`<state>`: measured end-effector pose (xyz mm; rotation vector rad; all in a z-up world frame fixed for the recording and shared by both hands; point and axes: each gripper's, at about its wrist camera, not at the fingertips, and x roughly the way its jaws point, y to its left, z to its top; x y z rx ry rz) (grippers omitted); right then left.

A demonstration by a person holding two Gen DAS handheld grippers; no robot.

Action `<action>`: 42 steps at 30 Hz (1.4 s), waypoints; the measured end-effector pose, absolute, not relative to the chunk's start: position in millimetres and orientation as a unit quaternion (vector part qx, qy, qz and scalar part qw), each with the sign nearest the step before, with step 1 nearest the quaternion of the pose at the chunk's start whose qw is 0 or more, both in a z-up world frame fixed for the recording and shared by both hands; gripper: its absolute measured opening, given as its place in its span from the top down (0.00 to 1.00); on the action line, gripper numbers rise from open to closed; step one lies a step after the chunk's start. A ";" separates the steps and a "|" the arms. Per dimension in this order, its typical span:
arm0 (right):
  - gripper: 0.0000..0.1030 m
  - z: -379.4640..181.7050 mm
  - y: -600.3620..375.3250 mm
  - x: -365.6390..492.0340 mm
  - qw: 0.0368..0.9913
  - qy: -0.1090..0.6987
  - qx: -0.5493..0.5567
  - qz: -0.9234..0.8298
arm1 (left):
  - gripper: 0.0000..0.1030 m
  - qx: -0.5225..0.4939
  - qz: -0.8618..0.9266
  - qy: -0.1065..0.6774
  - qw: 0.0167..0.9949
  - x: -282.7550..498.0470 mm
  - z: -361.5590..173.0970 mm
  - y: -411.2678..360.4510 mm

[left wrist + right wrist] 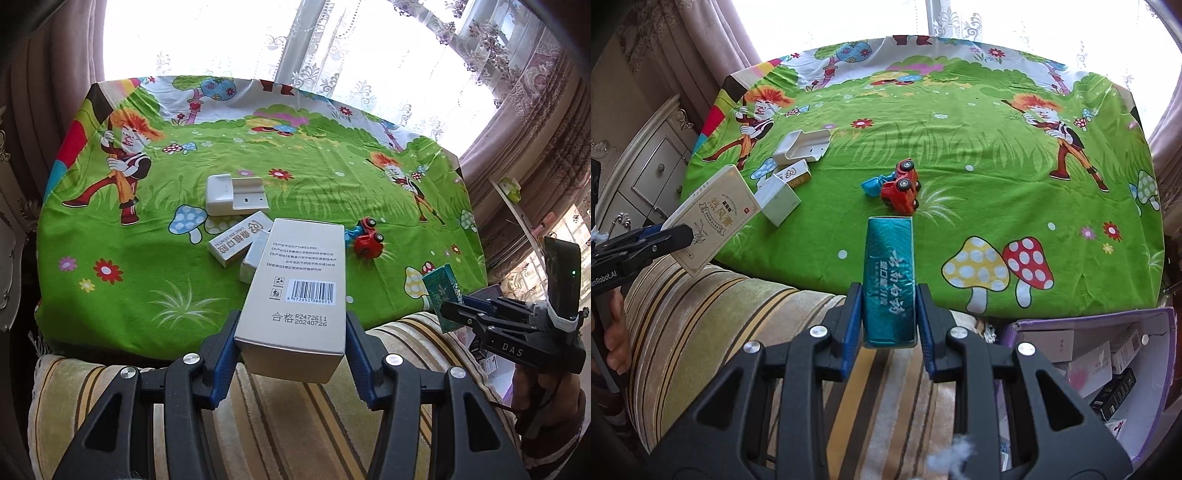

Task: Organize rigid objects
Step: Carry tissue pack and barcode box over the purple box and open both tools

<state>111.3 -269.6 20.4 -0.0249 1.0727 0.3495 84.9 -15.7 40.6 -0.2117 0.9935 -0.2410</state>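
Left gripper (291, 343) is seen pinched on a cream carton (295, 291), blue pads pressed to its two long side walls near the close end; right gripper (889, 314) is likewise clamped on a teal box (890, 280), gripped low on its sides. Both boxes are held in the air over the striped cushion (713, 314), just short of the near edge of the green cartoon cloth (979, 155) covering the table. Cream carton: long axis runs away from the gripper toward the table, barcode face up, far end tipped slightly upward. Teal box: long axis also points forward along the fingers, printed face up, foil-like wrap showing glare. Both are judged light, stiff cardboard, probably crushable if squeezed hard; the teal wrap is judged slippery, so a hold across the narrow width near the middle would be steadier than at the end. On the cloth are noted a white plastic holder (232, 194), two small white boxes (240, 243) touching each other just in front of it, and a red toy car (901, 186) lying on its side. An open purple bin (1071, 325) of cartons sits beside the cushion on the right, a likely destination.
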 end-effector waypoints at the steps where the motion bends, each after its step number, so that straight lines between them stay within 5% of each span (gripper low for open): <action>1: 0.68 21.2 -275.6 108.4 0.846 0.508 -0.009 0.161 | 0.48 -0.098 -0.122 0.475 0.866 84.5 40.7 -22.5; 38: 0.68 33.7 -490.8 25.9 0.864 0.488 0.113 -0.056 | 0.46 -0.015 -0.351 0.501 0.791 52.0 50.8 -261.7; 42: 0.50 33.6 -499.3 23.8 0.864 0.482 0.129 -0.067 | 0.44 -0.008 -0.364 0.503 0.784 48.6 50.8 -270.4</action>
